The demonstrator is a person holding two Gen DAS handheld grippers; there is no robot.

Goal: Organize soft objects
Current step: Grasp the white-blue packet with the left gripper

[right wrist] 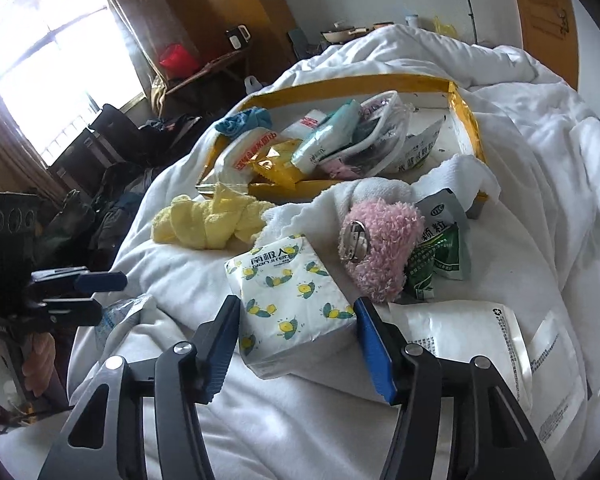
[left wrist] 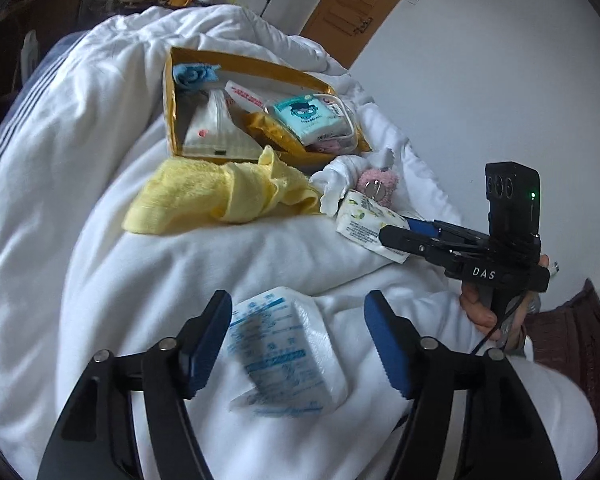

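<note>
Right wrist view: the right gripper (right wrist: 296,344) is standing with its jaws apart on either side of the lemon-print tissue pack (right wrist: 290,300), the pads lying beside the pack's flanks; whether they are touching the wrapper cannot be told, and no squeeze is showing. In the left wrist view, the left gripper (left wrist: 298,344) is likewise hanging with its jaws spread over a blue-print tissue pack (left wrist: 278,344), blurred, lying between the fingers but not clamped. Outward from the right gripper, a pink fuzzy item (right wrist: 380,248) is lying at 1 o'clock just beside the lemon pack, green sachets (right wrist: 440,256) are sitting past it at 2 o'clock, a yellow towel (right wrist: 208,222) is bunching at 11 o'clock, and the yellow-rimmed box (right wrist: 466,120), already holding several packs, is resting at 12 o'clock on the white duvet (right wrist: 540,184). Risks, as judged: the glossy wrapper may be slipping under a light grip, the soft duvet is giving way beneath any downward press, and the closing finger may be snagging the pink item alongside.
</note>
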